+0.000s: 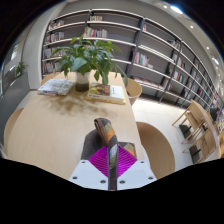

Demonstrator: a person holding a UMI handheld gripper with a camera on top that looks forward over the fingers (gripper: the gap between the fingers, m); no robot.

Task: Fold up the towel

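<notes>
The claw [112, 152] has two dark grey fingers [103, 131], each lined on its inner face with a bright magenta pad [101, 160]. They rise out of a pale, whitish body with a smooth rounded front.

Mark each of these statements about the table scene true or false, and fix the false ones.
1. The gripper pinches a grey cloth between its fingers. True.
2. A potted plant stands on the table. True.
3. The wall behind is bare. False: bookshelves line it.
4. The cloth lies flat and spread over the table. False: it is bunched up at the fingers.
5. Books lie beside the plant. True.
</notes>
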